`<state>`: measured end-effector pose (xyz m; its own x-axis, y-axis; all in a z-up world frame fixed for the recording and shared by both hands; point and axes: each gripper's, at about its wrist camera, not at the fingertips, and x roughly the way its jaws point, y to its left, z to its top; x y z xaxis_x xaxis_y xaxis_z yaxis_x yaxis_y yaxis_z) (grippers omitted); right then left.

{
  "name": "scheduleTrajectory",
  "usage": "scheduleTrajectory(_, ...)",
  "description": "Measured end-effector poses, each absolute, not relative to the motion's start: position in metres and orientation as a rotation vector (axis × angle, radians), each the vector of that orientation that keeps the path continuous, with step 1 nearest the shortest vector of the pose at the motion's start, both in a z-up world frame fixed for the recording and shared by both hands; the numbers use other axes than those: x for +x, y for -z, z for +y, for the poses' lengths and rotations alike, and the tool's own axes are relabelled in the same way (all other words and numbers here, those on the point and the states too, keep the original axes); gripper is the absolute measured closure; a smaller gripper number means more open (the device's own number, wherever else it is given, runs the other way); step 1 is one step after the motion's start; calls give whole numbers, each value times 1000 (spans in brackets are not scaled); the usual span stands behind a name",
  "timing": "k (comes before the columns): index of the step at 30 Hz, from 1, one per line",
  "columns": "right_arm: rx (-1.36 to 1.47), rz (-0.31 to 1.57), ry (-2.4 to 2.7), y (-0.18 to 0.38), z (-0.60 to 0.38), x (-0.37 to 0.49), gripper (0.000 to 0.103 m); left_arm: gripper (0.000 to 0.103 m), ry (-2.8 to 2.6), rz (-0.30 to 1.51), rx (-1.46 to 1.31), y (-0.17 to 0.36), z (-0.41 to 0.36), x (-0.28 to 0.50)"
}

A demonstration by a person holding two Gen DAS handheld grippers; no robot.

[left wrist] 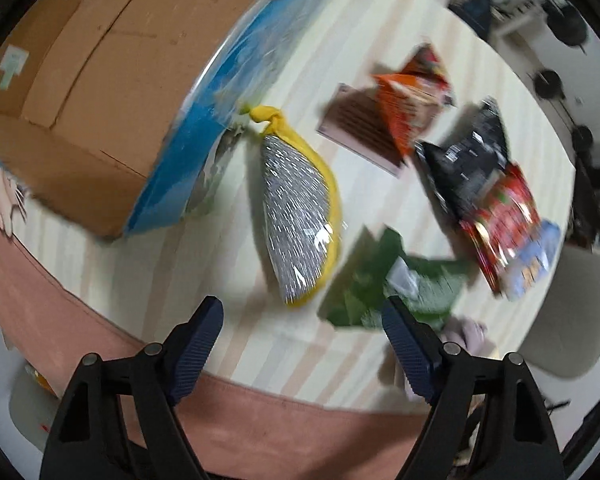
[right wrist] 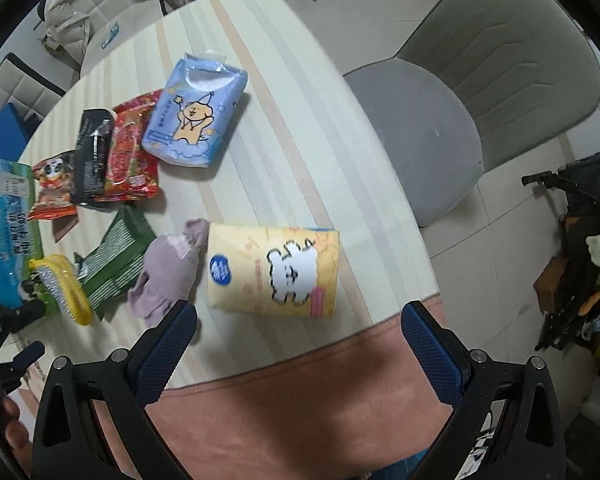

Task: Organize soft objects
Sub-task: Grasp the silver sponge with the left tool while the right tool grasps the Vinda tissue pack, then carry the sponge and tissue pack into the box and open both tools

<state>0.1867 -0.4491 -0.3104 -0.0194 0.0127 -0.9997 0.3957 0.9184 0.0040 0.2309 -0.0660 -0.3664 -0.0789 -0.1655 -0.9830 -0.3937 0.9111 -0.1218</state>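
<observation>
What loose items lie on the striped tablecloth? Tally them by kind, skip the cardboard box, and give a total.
Tissue or wipe packs: 3 (blue pack, yellow pack, blue-green pack)
Snack bags: 4 (orange bag, black bag, red bag, green bag)
Yellow-rimmed scrubber: 1
Pink cloth: 1
Brown flat sheet: 1
Total: 10
</observation>
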Motion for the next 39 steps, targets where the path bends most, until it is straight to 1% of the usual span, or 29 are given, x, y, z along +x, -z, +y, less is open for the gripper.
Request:
scheduleTrajectory(5,320,1599,288,333,-446,202,0,23,-242,1653,-500,389,-59,234)
scheduleTrajectory(6,318,1604,284,336,-445,204,0,25,-246,1648,-516,394,-58,234)
scheduleTrajectory(8,311,1613,280,342,-444,208,0,41,-251,1646,-533,401,-57,235)
scheduleTrajectory(9,310,1616,277,345,-443,210,0,46,-260,1642,-524,405,-57,236)
scheduleTrajectory(10,313,1622,272,349,-442,212,0,55,-258,1638,-516,408,-58,235)
scheduleTrajectory(11,313,1626,272,351,-441,213,0,61,-254,1637,-512,410,-58,235)
scheduleTrajectory(16,326,1649,256,366,-443,219,0,63,-242,1615,-474,404,-59,226)
scheduleTrajectory(20,325,1672,214,372,-445,220,0,63,-214,1646,-422,397,-63,195)
scheduleTrajectory(22,275,1670,144,369,-439,222,0,63,-189,1666,-362,398,-69,178)
scheduleTrajectory(25,26,1654,2,357,-420,219,0,63,-141,1699,-286,398,-75,146)
scheduleTrajectory(28,-355,1640,-149,355,-390,206,0,63,-107,1735,-250,401,-78,113)
scheduleTrajectory(30,-604,1629,-233,368,-371,196,0,62,-91,1740,-234,404,-82,97)
scheduleTrajectory(33,-738,1651,-287,392,-359,193,0,60,-74,1755,-216,408,-87,88)
scheduleTrajectory(35,-729,1681,-310,405,-355,195,0,60,-68,1773,-232,412,-92,92)
scheduleTrajectory(36,-708,1700,-315,410,-355,196,2,60,-67,1780,-253,414,-92,93)
scheduleTrajectory(37,-657,1734,-319,415,-356,197,16,60,-64,1784,-276,422,-95,99)
scheduleTrajectory(38,-574,1778,-317,418,-359,198,26,60,-59,1787,-314,422,-90,99)
scheduleTrajectory(39,-508,1802,-292,419,-363,198,28,60,-58,1785,-349,421,-85,98)
